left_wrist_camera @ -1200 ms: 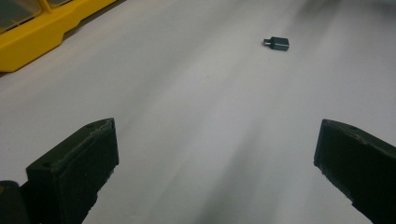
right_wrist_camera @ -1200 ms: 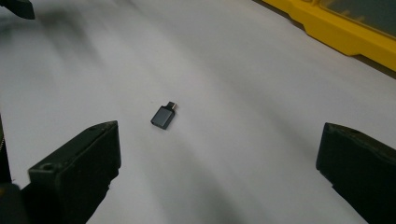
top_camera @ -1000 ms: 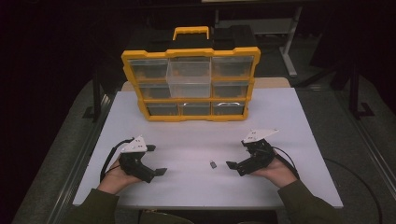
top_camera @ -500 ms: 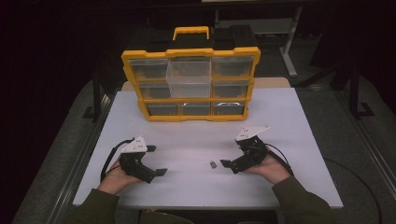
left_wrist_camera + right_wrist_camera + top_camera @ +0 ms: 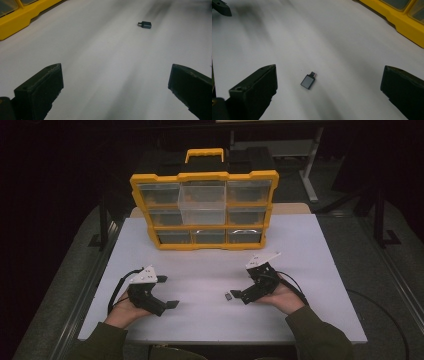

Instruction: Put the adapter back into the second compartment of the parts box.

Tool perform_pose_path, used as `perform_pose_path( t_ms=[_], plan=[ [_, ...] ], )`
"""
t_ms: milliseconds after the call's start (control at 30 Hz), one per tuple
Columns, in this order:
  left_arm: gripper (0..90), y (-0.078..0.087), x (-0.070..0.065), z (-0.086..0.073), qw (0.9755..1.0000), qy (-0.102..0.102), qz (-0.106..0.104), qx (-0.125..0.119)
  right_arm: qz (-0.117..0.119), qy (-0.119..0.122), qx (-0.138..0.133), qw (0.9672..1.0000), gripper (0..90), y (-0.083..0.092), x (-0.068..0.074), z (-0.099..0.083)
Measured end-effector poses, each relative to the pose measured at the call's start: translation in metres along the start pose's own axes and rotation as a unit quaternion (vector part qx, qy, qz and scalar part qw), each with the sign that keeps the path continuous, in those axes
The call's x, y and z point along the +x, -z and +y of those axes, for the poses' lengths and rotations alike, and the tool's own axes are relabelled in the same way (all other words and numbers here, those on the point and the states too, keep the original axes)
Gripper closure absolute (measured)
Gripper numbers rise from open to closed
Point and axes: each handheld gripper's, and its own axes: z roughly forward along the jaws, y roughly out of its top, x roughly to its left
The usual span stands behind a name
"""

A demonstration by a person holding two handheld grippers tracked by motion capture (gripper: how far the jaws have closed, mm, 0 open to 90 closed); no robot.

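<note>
- Two claws, left claw (image 5: 169, 292) and right claw (image 5: 240, 289), both spread apart, empty.
- Small dark rectangular metal adapter (image 5: 308, 81) lies on white desk (image 5: 210, 270), lower centre, ungrasped.
- Yellow plastic drawer organiser (image 5: 205, 210) untouched; nothing done, apparently.

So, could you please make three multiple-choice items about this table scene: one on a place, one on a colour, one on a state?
1. Where does the small dark rectangular adapter lie?
A. In a drawer
B. On the white table, in front of the right gripper
C. Between the fingers of the left gripper

2. What colour is the frame of the plastic drawer organizer?
A. Yellow
B. Red
C. Green

3. How are the right gripper's fingers?
A. Shut on the adapter
B. Shut on nothing
C. Open

Answers: 1 B, since it rests on bare table in the right gripper view; 2 A, since the frame and handle are yellow; 3 C, since a wide gap separates the fingers and the adapter lies untouched.
</note>
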Motion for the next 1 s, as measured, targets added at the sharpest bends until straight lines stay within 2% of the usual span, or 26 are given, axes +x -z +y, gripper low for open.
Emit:
perform_pose_path(
  t_ms=[567,1000],
  plan=[
    [0.0,0.001,0.000,0.000,1.0000,-0.001,-0.001,-0.002,0.004,0.008,0.005,0.9999,0.2,-0.010,0.004,0.011],
    [0.0,0.002,-0.001,0.000,1.0000,-0.003,-0.001,-0.004,0.011,0.017,0.018,0.9996,0.2,-0.027,0.008,0.020]
  ],
)
